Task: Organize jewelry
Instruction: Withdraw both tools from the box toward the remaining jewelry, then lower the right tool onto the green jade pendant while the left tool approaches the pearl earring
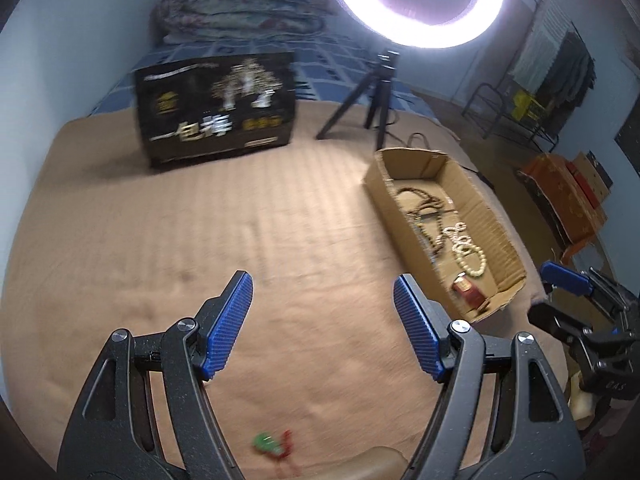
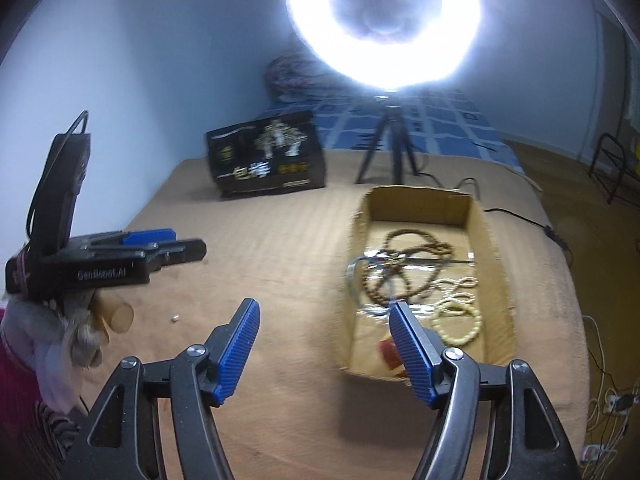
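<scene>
Your jaws stand spread wide on both tools, holding nothing: the left gripper point(image 1: 323, 328) hangs over bare tan blanket point(image 1: 240, 240), and the right gripper point(image 2: 324, 346) hovers at the near left corner of the open brown cardboard box point(image 2: 496, 248), its right blue pad overlapping the box's near end in the right wrist view. The box lies on the bed with its long axis running away from you, and most of the jewelry is already inside: a long string of dark brown wooden beads point(image 2: 416, 252) coiled toward the far end, a cream-coloured bead bracelet point(image 2: 460, 322) nearer you, and a small red item point(image 1: 470, 292) at the near end that is too blurred to name. What matters for the next move, as I judge it, is the small green and red trinket point(image 1: 272, 444) lying loose on the blanket just below and between your left jaws, close under that tool and well apart from the box, which sits off to its right. The left tool is clearly nearer, so drop it down and back toward yourself. A tiny pale bead-like speck point(image 2: 174, 319) also lies on the blanket, near the left gripper's handle in the right wrist view.
</scene>
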The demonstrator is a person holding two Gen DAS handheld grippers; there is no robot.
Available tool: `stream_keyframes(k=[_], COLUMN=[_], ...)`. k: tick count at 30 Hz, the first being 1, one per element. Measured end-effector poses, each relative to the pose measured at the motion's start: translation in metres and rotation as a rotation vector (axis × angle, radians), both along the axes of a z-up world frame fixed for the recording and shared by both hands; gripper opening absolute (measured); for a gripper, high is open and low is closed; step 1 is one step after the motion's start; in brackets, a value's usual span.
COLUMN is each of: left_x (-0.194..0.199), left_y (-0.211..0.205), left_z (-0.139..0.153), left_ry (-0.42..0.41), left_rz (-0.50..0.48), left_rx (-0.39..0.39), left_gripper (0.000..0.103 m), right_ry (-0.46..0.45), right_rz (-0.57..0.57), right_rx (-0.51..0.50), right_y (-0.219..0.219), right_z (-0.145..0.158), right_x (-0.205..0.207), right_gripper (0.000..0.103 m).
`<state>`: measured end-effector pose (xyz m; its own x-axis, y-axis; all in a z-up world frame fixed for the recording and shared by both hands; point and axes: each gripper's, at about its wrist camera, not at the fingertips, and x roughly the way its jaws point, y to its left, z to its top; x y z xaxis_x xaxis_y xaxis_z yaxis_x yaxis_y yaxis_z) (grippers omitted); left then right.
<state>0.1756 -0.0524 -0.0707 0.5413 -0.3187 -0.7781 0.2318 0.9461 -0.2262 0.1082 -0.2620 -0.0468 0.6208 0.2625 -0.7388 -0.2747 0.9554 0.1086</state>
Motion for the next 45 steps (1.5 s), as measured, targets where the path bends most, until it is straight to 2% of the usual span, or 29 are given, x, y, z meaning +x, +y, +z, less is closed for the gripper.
stream_keyframes(k=[6, 12, 17, 26, 37, 39, 41, 45], left_x=[-0.008, -0.016, -0.024, -0.032, -0.028, -0.025, -0.022, -0.021], left_y=[0.053, 0.087, 0.099, 0.111, 0.107, 0.109, 0.110, 0.107], left_z=[-0.009, -0.026, -0.040, -0.061, -0.087, -0.093, -0.100, -0.109], left_ry=[0.028, 0.068, 0.082, 0.078, 0.171, 0.191, 0.225, 0.244], left_rz=[0.074, 0.109, 0.100, 0.115, 0.101, 0.108, 0.108, 0.090], left_rx=[0.009, 0.022, 0.051, 0.075, 0.077, 0.063, 0.048, 0.044], left_gripper=[0.075, 0.075, 0.075, 0.075, 0.075, 0.067, 0.053, 0.050], right_ry=[0.031, 0.053, 0.086, 0.156, 0.203, 0.217, 0.220, 0.231], right_rz=[0.090, 0.143, 0.172, 0.276, 0.348, 0.347, 0.345, 0.347], right_rx=[-0.006, -0.003, -0.001, -0.060, -0.078, -0.072, -0.082, -0.092], right_y=[0.039, 0.069, 0.089, 0.134, 0.168, 0.172, 0.175, 0.179], right_z=[-0.016, -0.027, -0.042, -0.082, -0.117, -0.123, -0.128, -0.137], right_x=[-0.015, -0.020, -0.022, -0.033, -0.037, -0.035, -0.034, -0.031], right_gripper=[0.071, 0.071, 0.071, 0.071, 0.071, 0.071, 0.068, 0.058])
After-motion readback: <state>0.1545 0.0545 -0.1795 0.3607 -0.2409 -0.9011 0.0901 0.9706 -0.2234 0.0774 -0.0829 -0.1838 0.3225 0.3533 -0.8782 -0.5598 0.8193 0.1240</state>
